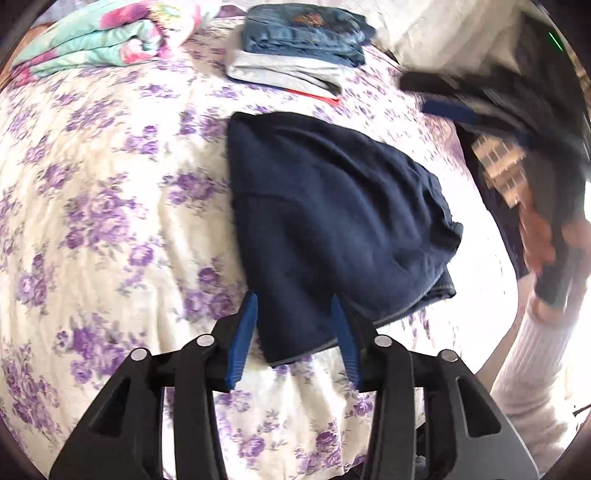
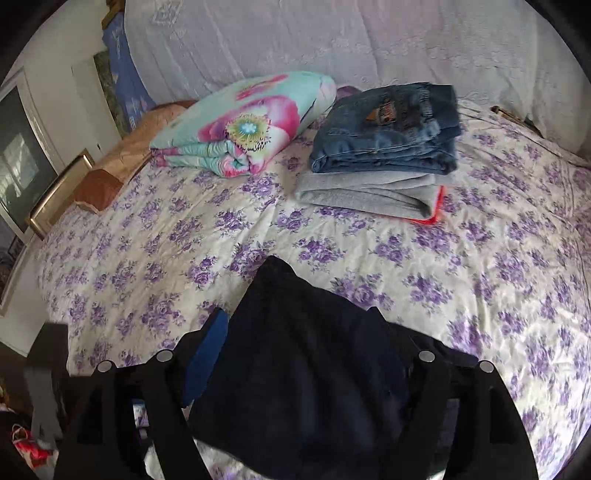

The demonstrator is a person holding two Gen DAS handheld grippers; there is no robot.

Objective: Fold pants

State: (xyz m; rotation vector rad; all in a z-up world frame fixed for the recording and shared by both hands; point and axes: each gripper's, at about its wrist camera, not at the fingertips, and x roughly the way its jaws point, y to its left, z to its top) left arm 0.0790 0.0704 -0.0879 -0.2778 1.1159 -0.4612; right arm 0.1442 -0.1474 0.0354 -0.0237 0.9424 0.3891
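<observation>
While the folded navy pants [image 1: 332, 221] lie on the floral bedspread [image 1: 110, 221] at the middle of the left wrist view, the left gripper [image 1: 295, 310] hovers at 6 o'clock with its blue pads [image 1: 243, 339] parted; the near hem of the pants shows between them, but the pads do not press on the cloth, so the grip is released. At 12 o'clock from the pants sits a stack of folded clothes, blue jeans [image 1: 306, 33] on top of a grey garment [image 1: 284, 74] with a red edge showing beneath (well apart from the navy bundle). A rolled quilt [image 1: 103, 40] printed with pink flowers lies at 10 o'clock. At 2 to 3 o'clock the right gripper [image 1: 443, 96] appears as a blurred dark shape, with a hand [image 1: 543, 236] and a white sleeve [image 1: 528, 369] below it. Seen from the right wrist, the pants [image 2: 303, 369] fill the 6 o'clock area between that gripper's widely spread fingers [image 2: 207, 350], which do not clamp the cloth. Beyond, the jeans [image 2: 388, 136] and grey garment [image 2: 369, 192] stand at 1 o'clock, the quilt [image 2: 243, 125] at 11 o'clock, and a framed picture [image 2: 59, 192] leans at 9 o'clock off the bed's edge.
</observation>
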